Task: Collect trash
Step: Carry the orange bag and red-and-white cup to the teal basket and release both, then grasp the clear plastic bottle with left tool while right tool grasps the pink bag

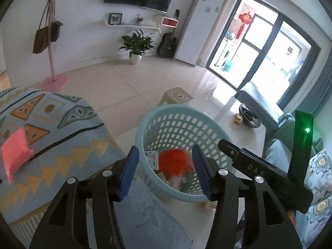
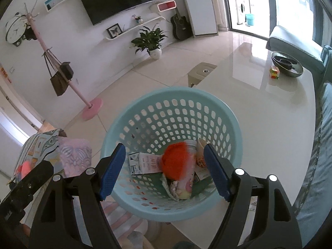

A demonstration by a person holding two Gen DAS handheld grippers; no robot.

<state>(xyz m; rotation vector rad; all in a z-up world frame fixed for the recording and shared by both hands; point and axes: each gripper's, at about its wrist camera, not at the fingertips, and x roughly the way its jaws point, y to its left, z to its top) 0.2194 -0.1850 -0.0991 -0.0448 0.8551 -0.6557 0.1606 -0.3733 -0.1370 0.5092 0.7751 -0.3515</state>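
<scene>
A light-blue perforated basket (image 1: 157, 112) (image 2: 166, 91) stands at the near edge of the white table. Inside it lie a blurred orange wad (image 1: 174, 161) (image 2: 176, 162), a white carton (image 2: 143, 162), a pink-and-white cup (image 2: 189, 178) and a snack pack (image 2: 200, 155). My left gripper (image 1: 165, 148) hovers over the basket's near left side, open, with nothing between its blue pads. My right gripper (image 2: 165, 146) is above the basket as well, open and empty; its black body (image 1: 259, 170) shows on the right of the left wrist view. A pink packet (image 1: 15, 153) lies on a patterned cloth at the left.
On the glossy white table (image 2: 259, 103) sit a metal bowl (image 2: 287, 63) and a coloured cube (image 2: 274, 72). A beige stool (image 1: 178, 96) stands beyond the basket. A grey-blue sofa (image 1: 259, 101) runs along the right. A pink coat stand (image 2: 91, 105) is at the left.
</scene>
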